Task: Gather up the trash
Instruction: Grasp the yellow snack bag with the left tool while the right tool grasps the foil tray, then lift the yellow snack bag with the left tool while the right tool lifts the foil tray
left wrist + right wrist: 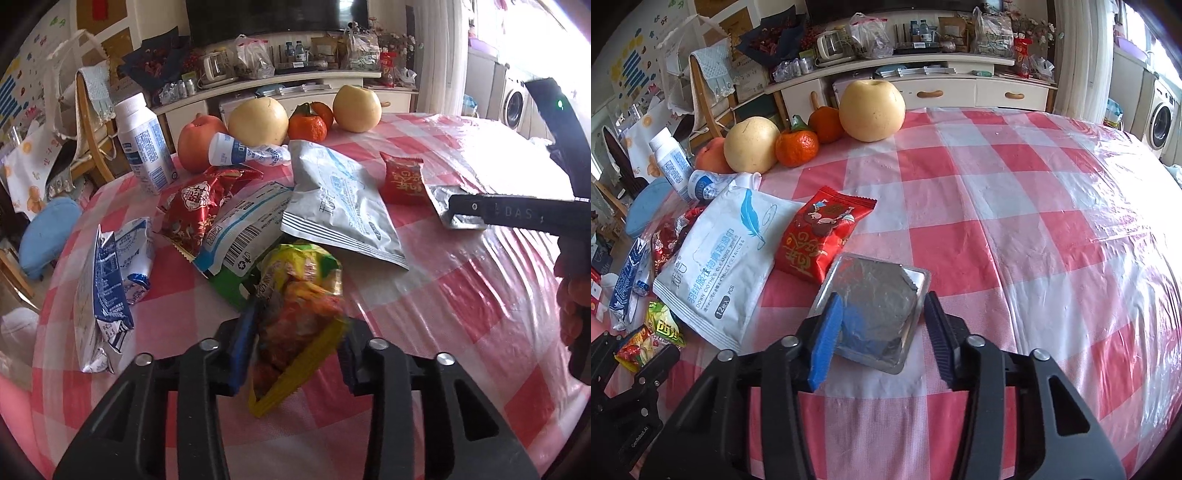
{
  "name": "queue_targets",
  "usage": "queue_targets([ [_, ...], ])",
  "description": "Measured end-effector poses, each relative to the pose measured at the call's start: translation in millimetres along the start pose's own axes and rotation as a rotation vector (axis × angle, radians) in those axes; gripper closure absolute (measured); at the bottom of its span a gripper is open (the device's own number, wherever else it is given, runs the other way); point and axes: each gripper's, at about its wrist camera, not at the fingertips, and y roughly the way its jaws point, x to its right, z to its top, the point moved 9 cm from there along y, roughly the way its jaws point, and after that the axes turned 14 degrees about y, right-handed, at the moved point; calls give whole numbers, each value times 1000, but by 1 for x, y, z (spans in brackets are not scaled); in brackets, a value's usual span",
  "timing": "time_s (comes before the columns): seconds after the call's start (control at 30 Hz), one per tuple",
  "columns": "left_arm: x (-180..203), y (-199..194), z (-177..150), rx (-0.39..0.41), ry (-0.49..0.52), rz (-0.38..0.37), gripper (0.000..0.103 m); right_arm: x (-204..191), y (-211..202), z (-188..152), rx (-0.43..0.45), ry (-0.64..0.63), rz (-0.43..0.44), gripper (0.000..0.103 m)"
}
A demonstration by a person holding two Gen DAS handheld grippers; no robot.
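Note:
Wrappers litter a red-and-white checked tablecloth (pixel 979 236). My left gripper (pixel 295 343) is shut on a crumpled yellow and orange snack wrapper (pixel 299 295), which bulges up between the blue pads. My right gripper (pixel 879 332) is shut on a flat silver foil packet (pixel 875 291) lying on the cloth; the left wrist view shows the foil packet (pixel 443 206) at a black fingertip. Beside it lie a red snack bag (pixel 820 236) and a white wipes pack (pixel 720 258). The left gripper (pixel 646 354) shows at the lower left edge of the right wrist view.
More litter lies left: a red foil bag (pixel 195 210), a barcode wrapper (pixel 240 236), flattened milk cartons (pixel 99 295), a squashed bottle (pixel 243 151). An upright bottle (pixel 144 144), two pears (pixel 871 110), oranges (pixel 796 147) and an apple (pixel 199 142) stand at the back. A chair (pixel 92 122) is behind.

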Motion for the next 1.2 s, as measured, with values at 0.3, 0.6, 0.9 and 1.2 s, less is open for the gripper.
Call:
queue_targets([
  [0.3, -4, -9, -8, 2, -22, -9, 69, 5, -5, -1, 3, 25, 24, 71],
  [0.6, -8, -31, -17, 30, -58, -16, 72, 5, -10, 4, 29, 82, 50, 24],
  [0.9, -13, -42, -33, 50, -165, -84, 73, -23, 11, -8, 32, -122, -95, 14],
  [1.2, -22, -57, -33, 104, -193, -111, 73, -12, 11, -3, 33, -92, -82, 34],
])
